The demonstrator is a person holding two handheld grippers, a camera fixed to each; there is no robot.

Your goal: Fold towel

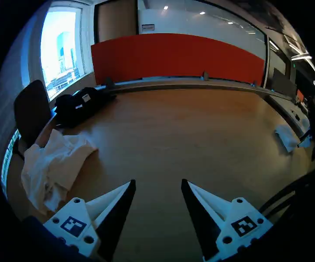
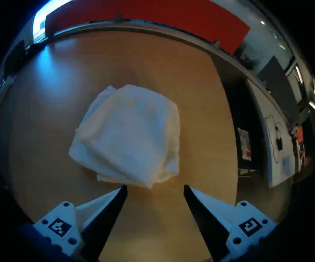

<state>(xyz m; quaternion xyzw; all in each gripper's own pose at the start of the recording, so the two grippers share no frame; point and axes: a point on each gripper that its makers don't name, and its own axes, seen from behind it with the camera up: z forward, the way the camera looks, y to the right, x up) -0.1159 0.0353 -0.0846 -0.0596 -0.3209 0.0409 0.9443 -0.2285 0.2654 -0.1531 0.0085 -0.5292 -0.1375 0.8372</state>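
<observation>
A folded white towel (image 2: 129,135) lies flat on the wooden table (image 2: 48,87), just ahead of my right gripper (image 2: 155,188). That gripper is open, its fingertips short of the towel's near edge and touching nothing. In the left gripper view, a crumpled pile of white cloth (image 1: 53,168) sits at the table's left edge, to the left of my left gripper (image 1: 157,182). The left gripper is open above bare wood with nothing between its fingers. A small folded white towel (image 1: 287,137) lies far off at the right of the table (image 1: 179,131).
A black bag (image 1: 79,107) rests at the table's far left corner, with a dark chair (image 1: 31,111) beside it. An orange partition (image 1: 175,56) runs along the table's far edge. Beyond the table's right edge are a desk and floor items (image 2: 271,139).
</observation>
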